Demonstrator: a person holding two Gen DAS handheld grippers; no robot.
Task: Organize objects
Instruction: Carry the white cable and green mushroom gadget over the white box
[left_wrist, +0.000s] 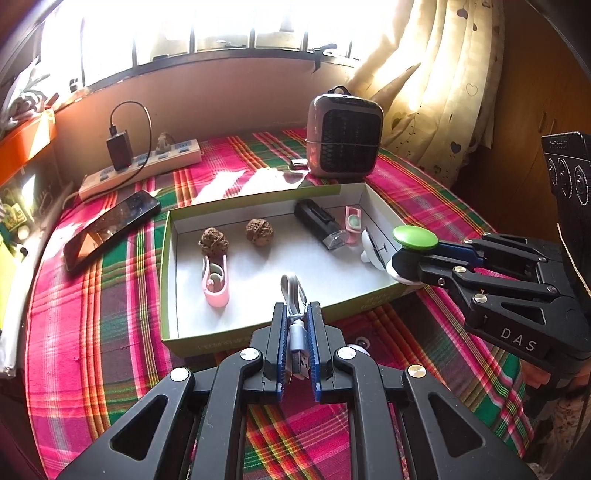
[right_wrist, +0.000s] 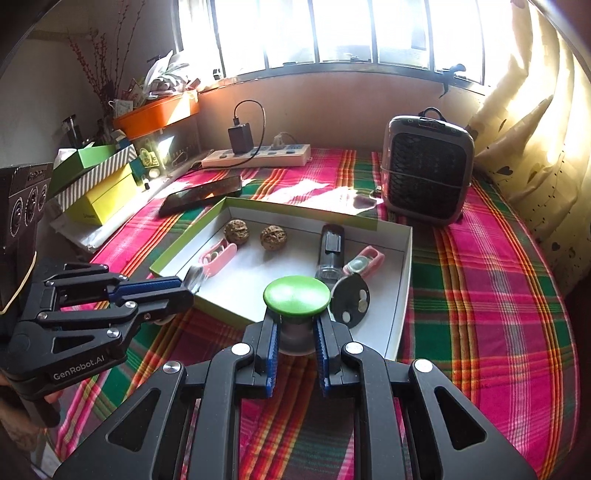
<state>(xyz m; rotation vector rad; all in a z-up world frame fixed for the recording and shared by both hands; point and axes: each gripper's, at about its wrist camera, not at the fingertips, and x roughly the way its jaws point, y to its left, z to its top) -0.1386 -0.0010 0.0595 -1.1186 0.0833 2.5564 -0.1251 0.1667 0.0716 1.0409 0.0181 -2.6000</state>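
A shallow white box with a green rim (left_wrist: 255, 197) (right_wrist: 404, 266) lies on the plaid cloth. It holds two walnuts (left_wrist: 261, 230) (right_wrist: 273, 238), a pink clip (left_wrist: 216, 282) (right_wrist: 218, 254), a black device (left_wrist: 321, 223) (right_wrist: 330, 247), a second pink item (left_wrist: 352, 218) (right_wrist: 364, 260) and a round black-and-white disc (right_wrist: 349, 295). My left gripper (left_wrist: 297, 314) (right_wrist: 188, 290) is shut on a grey USB cable (left_wrist: 295, 325) above the box's near edge. My right gripper (right_wrist: 295, 325) (left_wrist: 397, 267) is shut on a green-topped knob (right_wrist: 296, 295) (left_wrist: 415, 238) at the box's right edge.
A black phone (left_wrist: 110, 229) (right_wrist: 203, 195) lies left of the box. A power strip with a charger (left_wrist: 147, 162) (right_wrist: 258, 155) sits by the wall. A grey heater (left_wrist: 343, 138) (right_wrist: 426, 170) stands behind the box. Stacked boxes (right_wrist: 96, 184) crowd the left edge. A curtain (right_wrist: 535, 129) hangs at right.
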